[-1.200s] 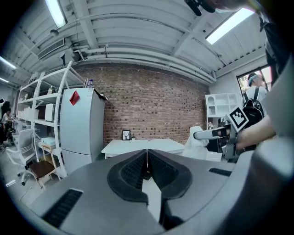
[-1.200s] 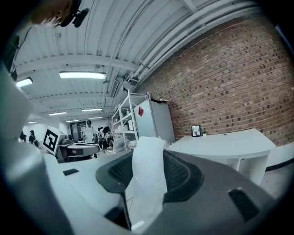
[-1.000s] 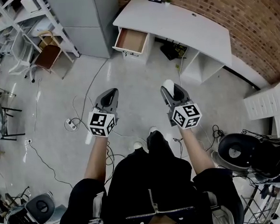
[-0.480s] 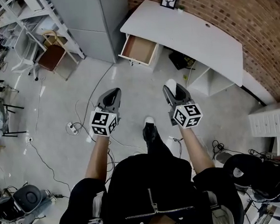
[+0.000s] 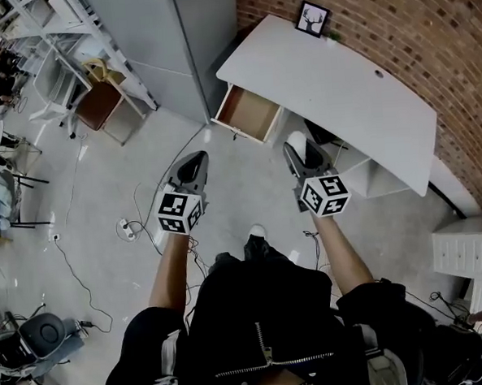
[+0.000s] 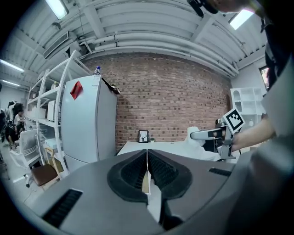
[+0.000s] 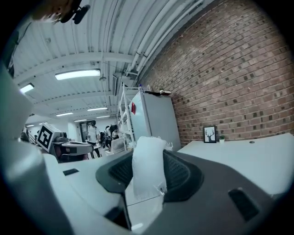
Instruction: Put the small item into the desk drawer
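Observation:
A white desk (image 5: 333, 92) stands against the brick wall, with its wooden drawer (image 5: 247, 114) pulled open at the left end. My right gripper (image 5: 298, 150) is shut on a small white packet (image 7: 148, 166), held in the air just short of the desk front; the packet's tip (image 5: 296, 139) shows past the jaws. My left gripper (image 5: 192, 164) is shut with nothing in it, level with the right one and below-left of the drawer. In the left gripper view the jaws meet in a thin line (image 6: 147, 170).
A tall grey cabinet (image 5: 179, 45) stands left of the desk. A framed deer picture (image 5: 313, 18) sits on the desk's far edge. Cables and a power strip (image 5: 127, 228) lie on the floor. Chairs and shelving (image 5: 79, 67) crowd the far left; white drawers (image 5: 465, 255) stand at right.
The person has walked toward the desk: desk and open drawer have come closer in the head view. Both grippers keep their pose, the right still holding the packet.

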{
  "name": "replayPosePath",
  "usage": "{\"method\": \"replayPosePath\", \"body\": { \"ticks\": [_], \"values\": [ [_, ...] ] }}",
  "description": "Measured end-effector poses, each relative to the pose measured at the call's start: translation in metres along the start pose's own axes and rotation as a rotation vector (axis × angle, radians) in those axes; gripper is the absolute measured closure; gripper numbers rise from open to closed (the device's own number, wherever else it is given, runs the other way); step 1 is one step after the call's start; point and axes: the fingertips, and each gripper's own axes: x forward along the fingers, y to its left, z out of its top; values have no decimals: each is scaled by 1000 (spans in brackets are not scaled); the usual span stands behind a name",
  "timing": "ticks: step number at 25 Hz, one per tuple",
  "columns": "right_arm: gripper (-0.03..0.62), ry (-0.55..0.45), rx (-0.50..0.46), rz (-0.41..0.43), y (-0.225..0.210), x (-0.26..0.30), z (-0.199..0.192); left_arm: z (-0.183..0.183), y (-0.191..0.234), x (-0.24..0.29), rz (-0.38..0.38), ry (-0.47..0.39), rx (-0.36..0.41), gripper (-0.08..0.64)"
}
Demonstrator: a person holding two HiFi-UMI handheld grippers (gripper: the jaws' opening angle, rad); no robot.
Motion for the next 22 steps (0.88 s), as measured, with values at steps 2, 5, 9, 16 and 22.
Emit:
{"method": "replayPosePath", "body": {
  "ticks": [2, 5, 9, 16, 22],
  "values": [
    [419, 3, 2, 18, -8, 16, 6, 5, 5, 12, 13, 1, -2, 538],
    [419, 2, -1, 44, -13, 33, 12, 7, 10, 26, 21, 12, 1, 538],
    [419, 7, -2, 66, -24, 53, 15, 12, 19, 43, 37, 7, -2, 538],
    [419, 7, -10, 81, -30, 83, 22, 11, 38, 65, 39, 11, -10, 538],
    [419, 4, -14, 44, -47, 112, 26, 13, 61, 104, 2, 11, -8, 538]
  ]
}}
